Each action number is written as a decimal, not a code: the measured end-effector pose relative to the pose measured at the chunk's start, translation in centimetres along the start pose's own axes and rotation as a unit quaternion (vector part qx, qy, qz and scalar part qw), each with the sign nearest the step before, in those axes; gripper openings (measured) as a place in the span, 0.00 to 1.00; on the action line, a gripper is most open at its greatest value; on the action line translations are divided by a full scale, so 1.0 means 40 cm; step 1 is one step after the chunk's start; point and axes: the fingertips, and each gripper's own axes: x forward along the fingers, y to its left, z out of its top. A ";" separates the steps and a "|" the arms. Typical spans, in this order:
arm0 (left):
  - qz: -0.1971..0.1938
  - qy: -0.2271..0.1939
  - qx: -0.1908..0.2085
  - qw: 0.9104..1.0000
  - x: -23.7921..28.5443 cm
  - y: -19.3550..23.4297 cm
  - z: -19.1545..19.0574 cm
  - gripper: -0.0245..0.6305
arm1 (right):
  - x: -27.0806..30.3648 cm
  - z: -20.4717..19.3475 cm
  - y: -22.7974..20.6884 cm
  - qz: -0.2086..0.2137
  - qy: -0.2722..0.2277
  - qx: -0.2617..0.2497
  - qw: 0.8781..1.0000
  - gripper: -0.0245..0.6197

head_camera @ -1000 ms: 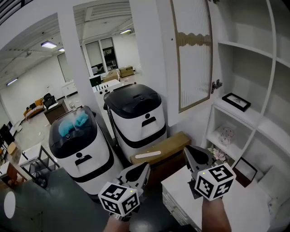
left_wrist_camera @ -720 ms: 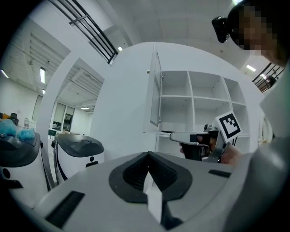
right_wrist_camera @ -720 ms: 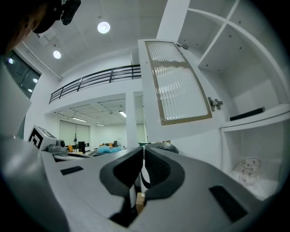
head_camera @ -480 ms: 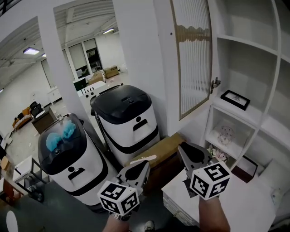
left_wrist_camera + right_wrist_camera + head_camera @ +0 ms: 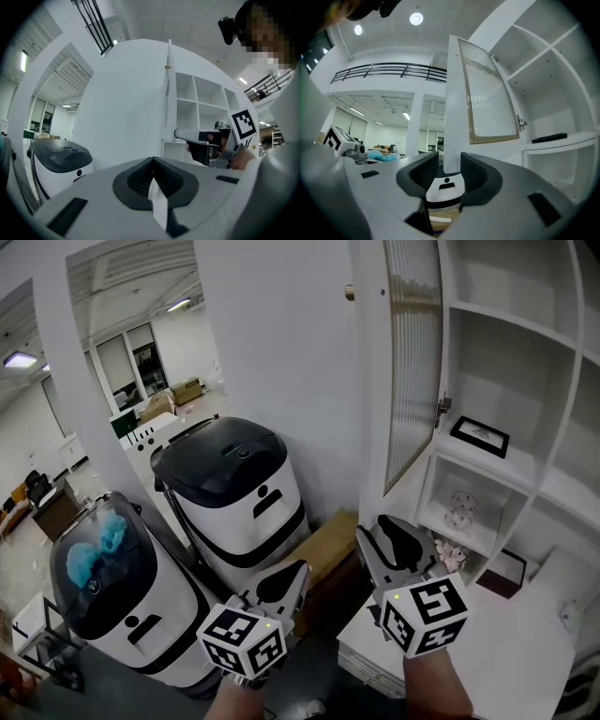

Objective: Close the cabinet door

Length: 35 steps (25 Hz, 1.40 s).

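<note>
The white cabinet door (image 5: 412, 362) with a ribbed glass panel stands wide open, its small knob (image 5: 350, 292) on the outer face; in the right gripper view the door (image 5: 487, 103) shows nearly edge-on. My right gripper (image 5: 384, 532) hangs below the door's lower corner, and its jaws are opening with nothing between the pads (image 5: 473, 171); the door's edge shows beyond the gap. My left gripper (image 5: 284, 579) sits lower left, shut and empty, its pads (image 5: 140, 180) meeting. In the left gripper view the right gripper (image 5: 201, 137) points at the door edge (image 5: 168, 93).
The open white shelves (image 5: 487, 343) hold a framed picture (image 5: 480, 435) and small ornaments (image 5: 459, 512). A white counter (image 5: 506, 652) lies under my right hand. Two black-and-white bins (image 5: 234, 488) (image 5: 112, 587) and a cardboard box (image 5: 323, 545) stand left of the cabinet.
Both grippers have shifted toward the cabinet and the view has swung right, so the bins slid left. The right gripper's jaws have spread apart. The door looks more edge-on.
</note>
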 end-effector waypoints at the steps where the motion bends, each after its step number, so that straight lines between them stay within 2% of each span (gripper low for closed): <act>1: -0.009 0.000 0.000 1.000 0.007 0.005 -0.001 0.04 | 0.005 0.000 0.000 -0.011 -0.001 -0.002 1.000 0.25; 8: -0.057 0.003 -0.004 0.998 0.038 0.040 -0.011 0.04 | 0.032 -0.002 -0.004 -0.087 -0.003 -0.036 0.996 0.24; 12: -0.081 0.007 0.000 0.997 0.041 0.045 -0.012 0.04 | 0.030 -0.003 -0.005 -0.113 -0.002 -0.042 0.993 0.24; 18: -0.102 0.007 0.002 0.995 0.043 0.048 -0.011 0.04 | 0.017 -0.004 -0.010 -0.120 -0.006 -0.023 0.992 0.24; 35: -0.167 0.013 -0.003 0.986 0.081 -0.018 -0.029 0.04 | -0.086 0.003 -0.054 -0.148 0.006 -0.017 0.989 0.26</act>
